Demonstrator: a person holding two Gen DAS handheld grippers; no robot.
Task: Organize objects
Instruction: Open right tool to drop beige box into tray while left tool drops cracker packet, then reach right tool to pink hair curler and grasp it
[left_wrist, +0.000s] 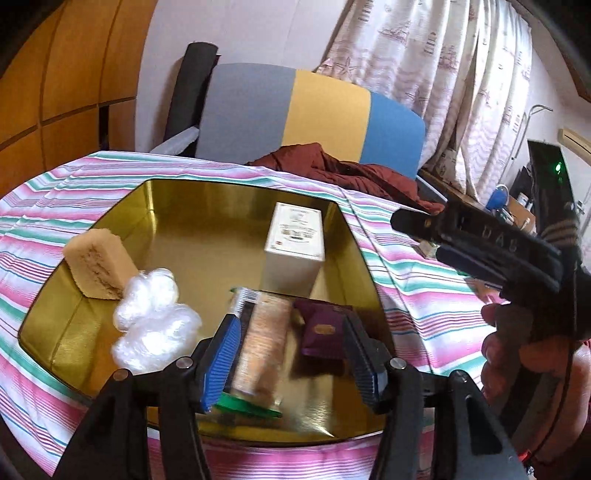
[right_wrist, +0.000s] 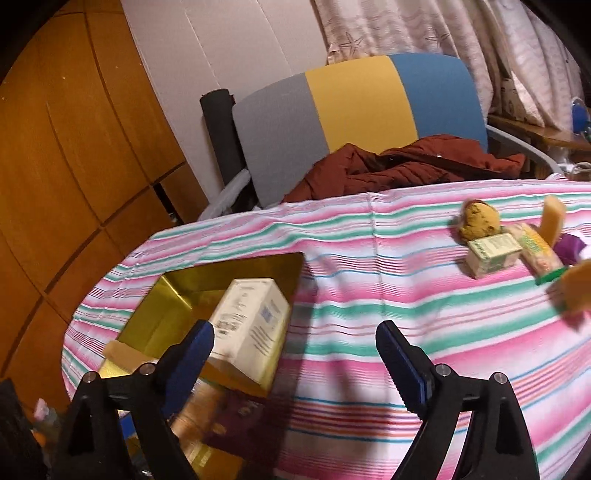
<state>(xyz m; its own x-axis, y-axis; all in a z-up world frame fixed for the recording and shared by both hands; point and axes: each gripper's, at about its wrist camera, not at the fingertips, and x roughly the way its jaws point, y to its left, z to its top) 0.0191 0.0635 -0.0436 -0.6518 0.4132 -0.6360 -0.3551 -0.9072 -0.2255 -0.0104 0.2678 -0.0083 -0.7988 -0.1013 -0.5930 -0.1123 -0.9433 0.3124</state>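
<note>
A gold tin box (left_wrist: 177, 221) lies open on the striped tablecloth. Inside it are a tan sponge (left_wrist: 98, 264), a crumpled clear plastic bag (left_wrist: 155, 321), a white carton (left_wrist: 295, 243), a purple packet (left_wrist: 323, 328) and a clear biscuit pack with a green end (left_wrist: 264, 343). My left gripper (left_wrist: 291, 354) is open just above the box, its fingers either side of the biscuit pack, which looks blurred. My right gripper (right_wrist: 295, 365) is open and empty above the cloth, beside the box (right_wrist: 166, 306) and the white carton (right_wrist: 251, 328). It also shows in the left wrist view (left_wrist: 417, 221).
At the cloth's far right lie a small green-white box (right_wrist: 493, 254), a brown muffin-like item (right_wrist: 478, 219), a wrapped biscuit pack (right_wrist: 539, 251), a yellow wedge (right_wrist: 552, 219) and an orange item (right_wrist: 578, 288). Behind the table stands a chair (right_wrist: 354, 107) with a maroon jacket (right_wrist: 406, 166).
</note>
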